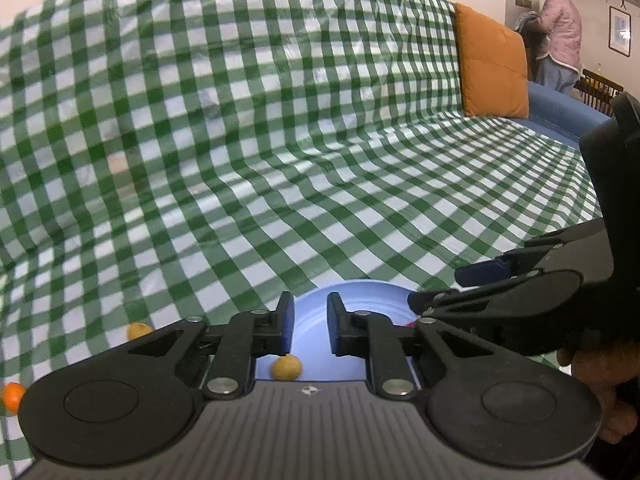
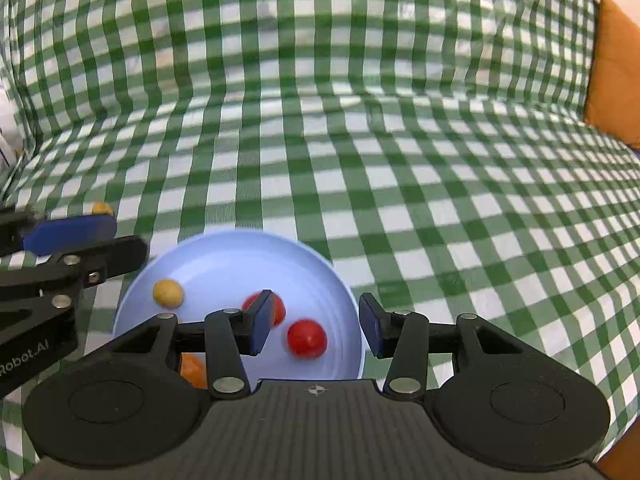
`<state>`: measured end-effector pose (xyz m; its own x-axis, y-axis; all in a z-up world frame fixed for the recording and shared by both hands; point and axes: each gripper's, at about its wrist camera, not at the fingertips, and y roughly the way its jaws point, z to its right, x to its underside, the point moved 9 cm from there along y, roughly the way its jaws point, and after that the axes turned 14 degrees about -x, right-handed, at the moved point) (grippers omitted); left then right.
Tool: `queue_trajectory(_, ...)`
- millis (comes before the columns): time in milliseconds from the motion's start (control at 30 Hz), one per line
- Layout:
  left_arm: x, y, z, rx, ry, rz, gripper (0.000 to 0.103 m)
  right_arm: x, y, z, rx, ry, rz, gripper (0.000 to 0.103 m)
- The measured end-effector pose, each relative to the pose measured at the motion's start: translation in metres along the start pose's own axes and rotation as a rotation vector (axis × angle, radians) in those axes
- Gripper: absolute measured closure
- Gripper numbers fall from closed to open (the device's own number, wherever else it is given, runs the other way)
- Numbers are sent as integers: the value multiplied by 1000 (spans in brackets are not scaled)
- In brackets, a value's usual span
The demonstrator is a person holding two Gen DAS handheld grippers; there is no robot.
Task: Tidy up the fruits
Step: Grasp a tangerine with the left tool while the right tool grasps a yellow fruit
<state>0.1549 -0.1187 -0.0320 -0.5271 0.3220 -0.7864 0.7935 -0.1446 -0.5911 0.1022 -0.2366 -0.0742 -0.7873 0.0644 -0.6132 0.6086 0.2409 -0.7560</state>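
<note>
Pale-blue plate on the checked sofa cover held four fruits. Left hand-held gripper nearly closed, empty; right hand-held gripper half open over a red fruit. Depositing appeared done; next, fetching the orange fruit beyond the plate's left rim.

Bowl: pale blue, round, upright on checked cloth.
Yellow fruit: inside bowl, left.
Red fruits: two, inside bowl (one partly hidden).
Orange fruit: outside bowl, on cloth.
</note>
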Motion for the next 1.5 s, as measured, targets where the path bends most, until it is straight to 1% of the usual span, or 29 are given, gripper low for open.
queue_trajectory(67, -2, -9, -9, -26, 13, 24, 85, -6, -6, -3, 7, 2, 41, 56)
queue_trajectory(133, -4, -20, -21, -59, 56, 51, 85, -11, -12, -6, 4, 18, 82, 60)
queue_trajectory(167, -6, -25, -30, -69, 75, 58, 85, -14, -16, -9, -6, 32, 105, 63)
queue_trajectory(200, -8, -30, -41, -85, 82, 60, 85, -16, -18, -11, -16, 40, 120, 68)
queue_trajectory(300, -11, -42, -84, -145, 71, 65, 85, -22, -22, -27, -63, 48, 164, 72)
queue_trajectory(367, -9, -46, -118, -197, 19, 63, 85, -26, -23, -41, -100, 37, 192, 73)
queue_trajectory(433, 2, -44, -157, -252, -88, 50, 85, -28, -20, -59, -141, 14, 200, 73)
queue_trajectory(467, 16, -40, -178, -286, -154, 25, 85, -29, -18, -68, -160, 2, 195, 74)
queue_trajectory(500, 27, -33, -192, -312, -183, -32, 85, -29, -16, -77, -178, -15, 191, 73)
queue_trajectory(533, 37, -26, -207, -364, -195, -91, 85, -28, -12, -87, -195, -34, 186, 73)
queue_trajectory(567, 41, -26, -222, -408, -235, -91, 85, -28, -8, -97, -213, -53, 175, 73)
queue_trajectory(600, 46, -24, -235, -412, -292, -96, 85, -26, -2, -106, -232, -69, 161, 73)
queue_trajectory(633, 56, -19, -243, -394, -345, -127, 85, -24, 4, -116, -251, -86, 144, 73)
queue_trajectory(667, 65, -12, -250, -392, -377, -166, 85, -24, 12, -122, -261, -102, 130, 73)
queue_trajectory(700, 73, -6, -257, -410, -400, -200, 85, -22, 19, -132, -273, -118, 116, 73)
queue_trajectory(767, 80, 1, -271, -438, -440, -219, 85, -17, 31, -146, -301, -129, 94, 73)
queue_trajectory(833, 82, 7, -282, -456, -476, -217, 84, -13, 45, -157, -305, -131, 51, 73)
queue_trajectory(867, 85, 11, -287, -464, -482, -225, 82, -13, 49, -164, -313, -124, 43, 73)
queue_trajectory(900, 89, 15, -290, -468, -488, -237, 79, -15, 55, -170, -331, -119, 43, 71)
queue_trajectory(933, 91, 19, -292, -466, -494, -249, 65, -14, 61, -175, -339, -122, 36, 68)
queue_trajectory(967, 94, 23, -293, -461, -498, -259, 49, -12, 70, -181, -336, -132, 18, 60)
queue_trajectory(1000, 95, 27, -294, -463, -497, -266, 44, -12, 78, -186, -328, -146, 2, 57)
queue_trajectory(1067, 100, 33, -295, -462, -485, -270, 43, -13, 93, -196, -322, -174, -11, 55)
queue_trajectory(1100, 100, 37, -294, -456, -481, -269, 42, -13, 98, -199, -320, -181, -15, 49)
queue_trajectory(1167, 102, 46, -293, -454, -469, -279, 39, -10, 113, -205, -301, -201, -45, 44)
queue_trajectory(1267, 106, 63, -291, -466, -437, -311, 39, -6, 129, -207, -275, -216, -83, 44)
queue_trajectory(1367, 107, 80, -293, -469, -435, -330, 39, -2, 144, -210, -261, -225, -116, 44)
queue_trajectory(1433, 110, 87, -291, -464, -439, -341, 39, 2, 150, -209, -257, -227, -139, 46)
queue_trajectory(1500, 111, 93, -289, -467, -419, -350, 41, 5, 154, -209, -243, -238, -153, 51)
